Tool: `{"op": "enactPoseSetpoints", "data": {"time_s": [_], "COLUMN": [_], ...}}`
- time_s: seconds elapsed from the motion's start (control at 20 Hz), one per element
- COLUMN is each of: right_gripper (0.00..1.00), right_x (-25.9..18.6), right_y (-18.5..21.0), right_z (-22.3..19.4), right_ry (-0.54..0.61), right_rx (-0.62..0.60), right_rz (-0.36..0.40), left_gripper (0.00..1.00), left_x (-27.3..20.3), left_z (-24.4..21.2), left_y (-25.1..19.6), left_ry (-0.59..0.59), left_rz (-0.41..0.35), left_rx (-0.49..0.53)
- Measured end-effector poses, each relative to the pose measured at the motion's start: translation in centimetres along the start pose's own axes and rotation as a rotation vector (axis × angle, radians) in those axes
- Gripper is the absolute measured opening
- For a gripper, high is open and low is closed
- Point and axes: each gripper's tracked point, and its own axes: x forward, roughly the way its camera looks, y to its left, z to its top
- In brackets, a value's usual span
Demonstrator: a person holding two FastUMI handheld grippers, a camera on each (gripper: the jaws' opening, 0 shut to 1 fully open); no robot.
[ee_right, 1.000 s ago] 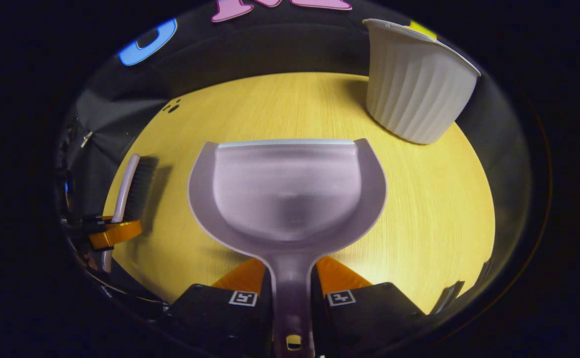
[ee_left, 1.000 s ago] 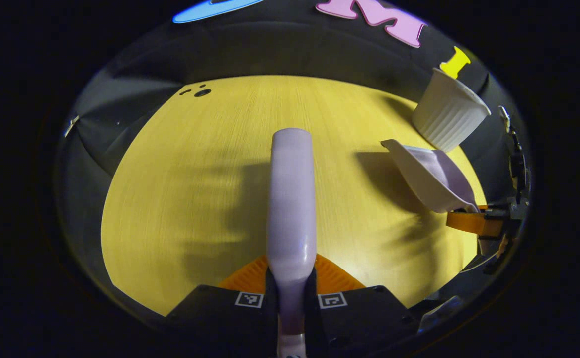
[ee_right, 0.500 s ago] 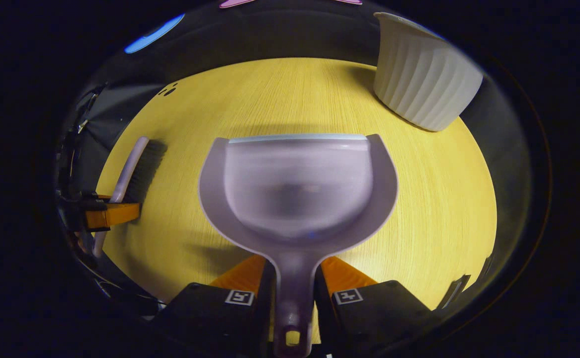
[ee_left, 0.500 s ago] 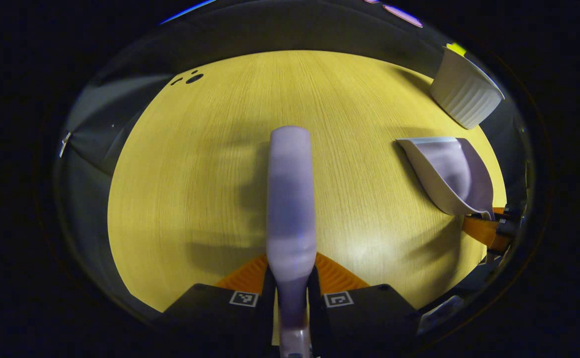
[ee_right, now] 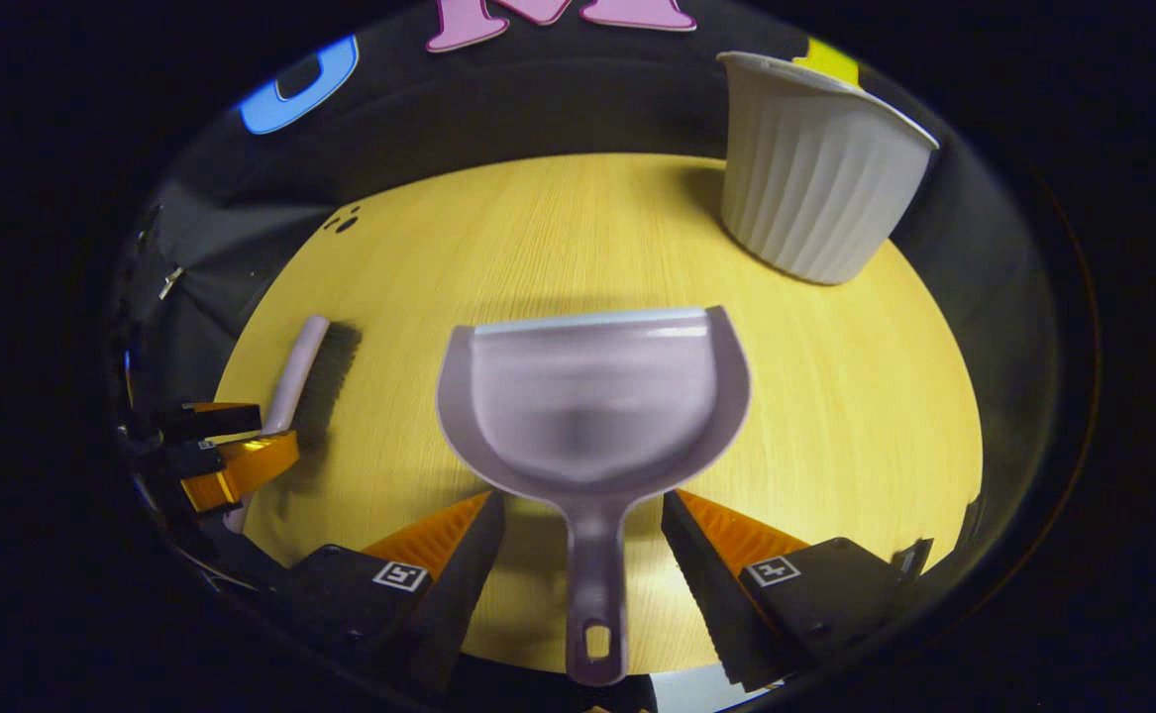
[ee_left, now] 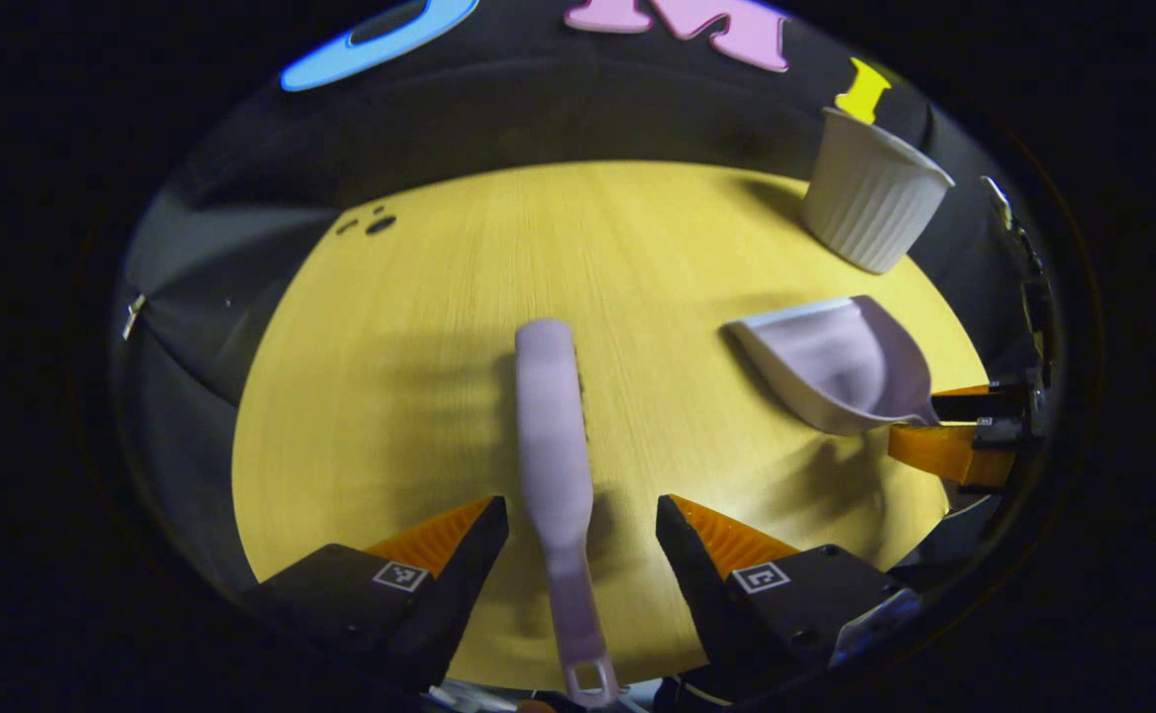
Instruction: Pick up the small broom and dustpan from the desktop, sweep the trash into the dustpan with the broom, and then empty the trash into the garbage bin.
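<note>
The lilac small broom (ee_left: 550, 465) lies on the yellow wooden desktop (ee_left: 419, 376), its handle running between the spread fingers of my left gripper (ee_left: 582, 520), which is open and not touching it. The lilac dustpan (ee_right: 592, 406) rests flat on the desktop, handle toward me, between the parted fingers of my right gripper (ee_right: 582, 520), also open. In the left gripper view the dustpan (ee_left: 835, 361) sits to the right with the other gripper behind it. The broom (ee_right: 295, 381) lies at the left in the right gripper view, bristles to its right.
A white ribbed garbage bin (ee_right: 810, 163) stands at the back right of the desktop; it is also seen as the bin (ee_left: 870, 203) in the left gripper view. A few small dark holes (ee_left: 371, 224) mark the far left of the desktop.
Both grippers have opened and let go: the broom and the dustpan now lie on the desktop between parted fingers. Both grippers have drawn back a little.
</note>
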Motion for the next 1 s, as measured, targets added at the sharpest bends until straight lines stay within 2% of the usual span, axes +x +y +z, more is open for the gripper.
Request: {"op": "enactPoseSetpoints", "data": {"time_s": [0.3,0.55,0.8,1.0], "right_gripper": [0.99,0.99,1.00,0.99], "right_x": [-7.5,-13.6,-17.7,-18.9], "right_y": [2.2,5.9,8.1,8.7], "right_z": [6.8,8.5,6.7,3.8], "right_ry": [-0.310,-0.457,-0.559,-0.572], "right_rx": [-0.074,-0.154,-0.227,-0.233], "right_rz": [0.017,0.068,0.106,0.135], "left_gripper": [0.95,0.95,0.95,0.95], "left_x": [-10.1,-18.3,-22.8,-24.0], "left_z": [5.7,8.4,6.1,1.9], "left_y": [-0.2,-1.5,-1.9,-2.3], "left_ry": [-0.393,-0.632,-0.715,-0.683], "left_rz": [0.014,0.030,0.091,0.119], "left_rx": [-0.027,-0.026,-0.110,-0.158]}}
